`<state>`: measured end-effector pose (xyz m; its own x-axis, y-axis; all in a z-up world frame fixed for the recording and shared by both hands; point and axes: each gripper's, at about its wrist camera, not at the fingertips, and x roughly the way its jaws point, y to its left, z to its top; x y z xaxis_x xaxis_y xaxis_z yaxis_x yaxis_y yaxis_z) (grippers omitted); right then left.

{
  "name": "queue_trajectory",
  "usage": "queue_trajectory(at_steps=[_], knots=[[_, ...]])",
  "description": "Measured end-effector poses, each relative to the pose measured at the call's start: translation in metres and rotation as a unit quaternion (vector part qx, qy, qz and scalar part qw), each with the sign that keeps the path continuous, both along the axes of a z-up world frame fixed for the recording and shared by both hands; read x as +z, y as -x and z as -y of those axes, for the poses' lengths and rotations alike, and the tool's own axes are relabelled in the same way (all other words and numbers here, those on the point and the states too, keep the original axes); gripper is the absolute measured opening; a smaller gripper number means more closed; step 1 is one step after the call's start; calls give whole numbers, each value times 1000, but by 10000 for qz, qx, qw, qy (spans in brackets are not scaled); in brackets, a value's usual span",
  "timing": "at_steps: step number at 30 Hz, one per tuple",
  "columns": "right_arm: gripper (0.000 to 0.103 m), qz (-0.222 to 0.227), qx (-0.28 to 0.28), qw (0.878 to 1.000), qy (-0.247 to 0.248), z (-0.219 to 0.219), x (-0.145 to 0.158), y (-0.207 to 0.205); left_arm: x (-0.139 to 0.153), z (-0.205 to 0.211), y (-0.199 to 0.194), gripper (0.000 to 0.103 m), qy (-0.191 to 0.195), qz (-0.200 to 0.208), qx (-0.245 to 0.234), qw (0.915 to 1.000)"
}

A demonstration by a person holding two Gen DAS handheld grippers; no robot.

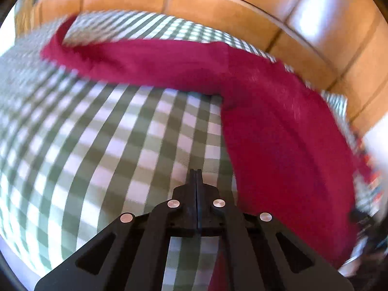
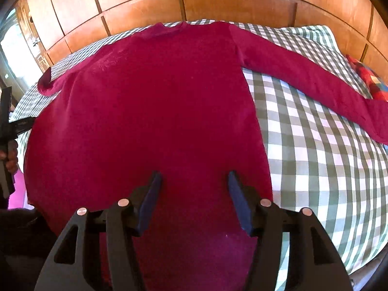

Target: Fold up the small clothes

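A dark red long-sleeved sweater (image 2: 155,101) lies flat on a green-and-white checked bed cover (image 2: 315,150), neck toward the wooden headboard. Its right sleeve (image 2: 315,80) stretches out to the right. My right gripper (image 2: 195,177) is open, just above the lower body of the sweater, with nothing between its fingers. In the left wrist view the sweater's body (image 1: 286,150) lies to the right and its left sleeve (image 1: 135,60) runs left across the cover. My left gripper (image 1: 196,172) is shut and empty, over bare checked cover (image 1: 109,145) just left of the sweater's edge. The left wrist view is blurred.
A wooden panelled headboard (image 2: 194,2) runs along the far side of the bed. A red and blue patterned cushion (image 2: 368,77) lies at the far right. The left hand-held gripper (image 2: 7,121) and the person's hand show at the left edge of the right wrist view.
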<state>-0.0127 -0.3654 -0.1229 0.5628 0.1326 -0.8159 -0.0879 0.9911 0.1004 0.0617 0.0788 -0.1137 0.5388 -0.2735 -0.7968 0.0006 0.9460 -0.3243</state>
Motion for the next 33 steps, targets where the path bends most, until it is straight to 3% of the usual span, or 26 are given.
queue_trajectory(at_steps=[3,5,7,12,15,20,26,27,29,33], knots=[[65,-4,-12,10000,-78,-4,-2,5,21,6,1,0,-375,230,74,9990],[68,-72,-17,9996,-269,1,2,-1,41,17,2,0,-166,584,13,9982],[67,-113,-167,9968,-772,19,11,-2,54,35,-1,1,-166,760,-195,9968],[66,232,-1500,9755,-1591,102,29,2,53,89,-5,1,-549,837,-887,9910],[59,359,-2605,9435,-2017,170,24,10,38,108,-13,1,-608,638,-1085,9902],[51,453,-4079,8656,-2870,268,-1,13,19,110,-12,1,-556,325,-1104,9918],[48,767,-5227,7947,-2990,331,-8,2,14,108,-19,1,-404,212,-1045,9935],[44,750,-5309,7900,-2973,338,-8,-2,14,107,-20,1,-387,212,-1039,9936],[7,681,-5386,7955,-2693,349,-3,-10,13,108,-21,1,-418,189,-1066,9932],[5,951,-5542,7935,-2326,369,24,-4,18,110,-23,1,-496,216,-1152,9919]])
